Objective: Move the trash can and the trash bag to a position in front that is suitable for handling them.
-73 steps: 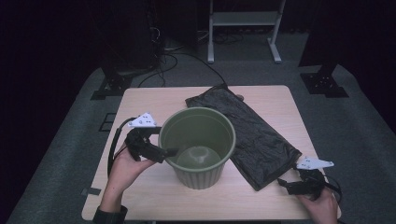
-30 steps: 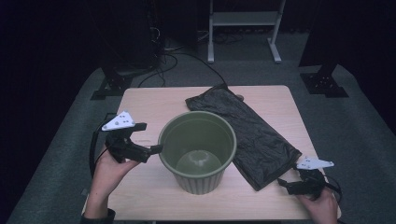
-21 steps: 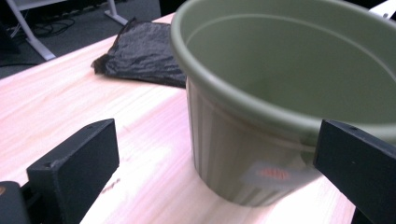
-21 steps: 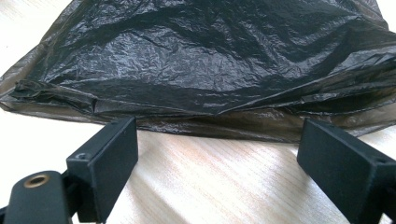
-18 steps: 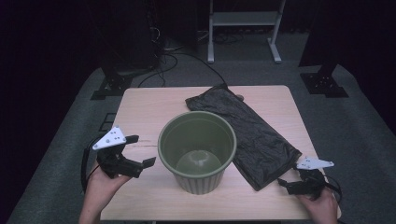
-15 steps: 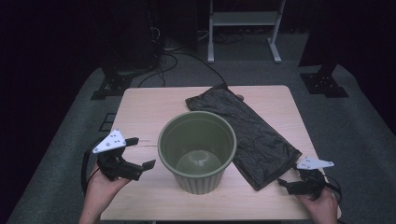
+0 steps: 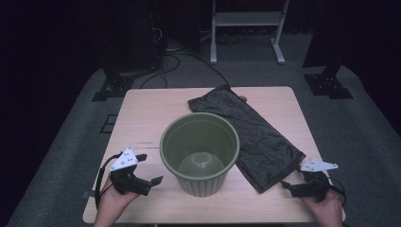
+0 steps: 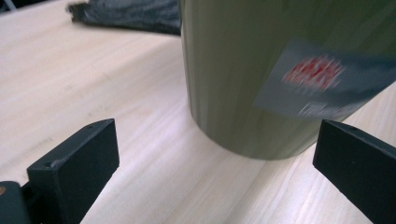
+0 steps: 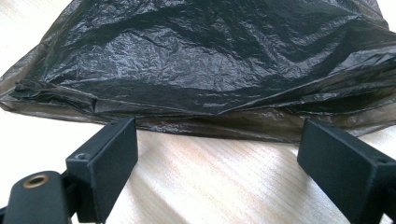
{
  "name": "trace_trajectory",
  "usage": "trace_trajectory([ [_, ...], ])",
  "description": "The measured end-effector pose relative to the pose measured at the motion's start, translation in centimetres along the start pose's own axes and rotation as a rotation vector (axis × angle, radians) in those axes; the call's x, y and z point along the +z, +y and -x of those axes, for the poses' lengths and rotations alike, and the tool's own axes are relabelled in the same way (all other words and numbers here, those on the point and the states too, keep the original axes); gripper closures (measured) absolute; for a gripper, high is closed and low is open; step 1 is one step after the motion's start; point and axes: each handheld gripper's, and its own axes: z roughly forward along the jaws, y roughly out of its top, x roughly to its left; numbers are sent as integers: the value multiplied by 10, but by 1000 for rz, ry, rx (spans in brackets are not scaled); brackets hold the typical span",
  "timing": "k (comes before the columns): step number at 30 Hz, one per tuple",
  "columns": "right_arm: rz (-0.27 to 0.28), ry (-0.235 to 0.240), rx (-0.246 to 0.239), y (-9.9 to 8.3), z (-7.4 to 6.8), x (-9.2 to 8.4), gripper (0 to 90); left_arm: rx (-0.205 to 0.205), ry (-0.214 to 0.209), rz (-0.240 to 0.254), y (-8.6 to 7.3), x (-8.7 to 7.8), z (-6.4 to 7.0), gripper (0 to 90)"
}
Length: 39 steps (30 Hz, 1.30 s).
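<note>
at the near left corner of the table [image 7: 142,113] the left gripper [image 7: 153,182] sits low with its jaws spread wide, clamped on nothing, aimed at the green bin [image 7: 200,153] just beside it but not touching. at the near right corner the right gripper [image 7: 286,186] also has its jaws wide apart — the near edge of the black bag [image 7: 250,135] lies just ahead of them, untouched. the bin stands upright in the middle of the near half of the table, olive green, ribbed, open-topped, empty inside; the left gripper view shows a blurred grey label with red print [image 8: 322,77] on its wall. the bag lies flat and crinkled, glossy — stretching from the far middle towards the near right, beside the bin.
</note>
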Motion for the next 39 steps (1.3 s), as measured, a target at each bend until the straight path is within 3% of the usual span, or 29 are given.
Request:
trace_trajectory([
  [7, 0, 0, 0, 0, 0, 0, 107, -18, 1, -15, -20, 17, -5, 0],
  [13, 0, 0, 0, 0, 0, 0, 107, -32, 28, -18, -33, 26, -8, 0],
  [15, 0, 0, 0, 0, 0, 0, 107, -42, 40, -47, -38, 32, -10, 0],
  [19, 0, 0, 0, 0, 0, 0, 107, -56, 26, -72, -44, 38, -12, 0],
  [20, 0, 0, 0, 0, 0, 0, 107, -56, 28, -101, -48, 42, -12, 0],
  [24, 0, 0, 0, 0, 0, 0, 108, -27, 53, -158, -49, 48, -10, 0],
  [29, 0, 0, 0, 0, 0, 0, 107, -32, 63, -167, -49, 49, -10, 0],
  [32, 0, 0, 0, 0, 0, 0, 108, -9, 79, -201, -49, 52, -7, 0],
  [39, -1, -7, 7, 0, 0, -1, 103, -5, 78, -204, -48, 53, -6, 0],
])
